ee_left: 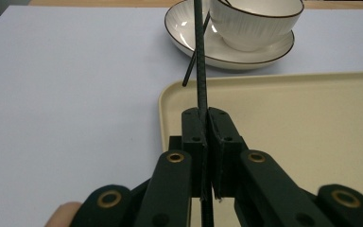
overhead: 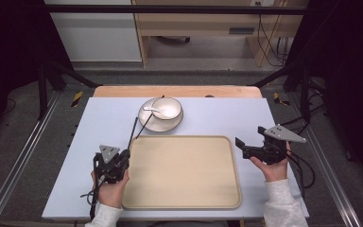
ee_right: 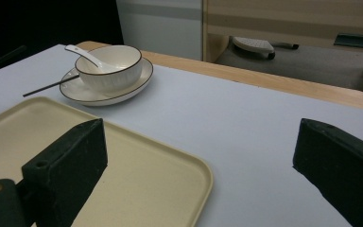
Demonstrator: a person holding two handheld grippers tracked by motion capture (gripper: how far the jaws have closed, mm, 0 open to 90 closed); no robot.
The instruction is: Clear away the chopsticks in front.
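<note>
Left tool (overhead: 123,158), at 8 o'clock on the bench (overhead: 75,142): jaws pressed together on a thin black chopstick (ee_left: 201,90). In the left gripper view the stick runs straight out between the pads toward 12 o'clock, its far end over the rim of the white plate (ee_left: 189,35). A second chopstick (ee_left: 192,64) leans off that plate rim, its low end just beside the tray's near-left corner. Whether the held stick's tip rests on the plate or hangs just above it is unclear from here.

Centre: the beige tray (overhead: 217,198) is bare. At 12 o'clock, beyond the tray's far edge, the plate carries a white bowl (overhead: 168,108) with a white spoon (overhead: 152,110) lying in it.

Right tool (overhead: 240,144), at 3 o'clock, just off the tray's right edge: jaws spread wide, holding nothing and touching nothing, hovering above the bench. The right gripper view looks between the two pads across the tray corner toward the bowl.

Progress, as a judgement: early. One chopstick is gripped but not yet clear of the plate; nothing has been set on the tray. The second chopstick, plate, bowl and spoon remain where they stand.
</note>
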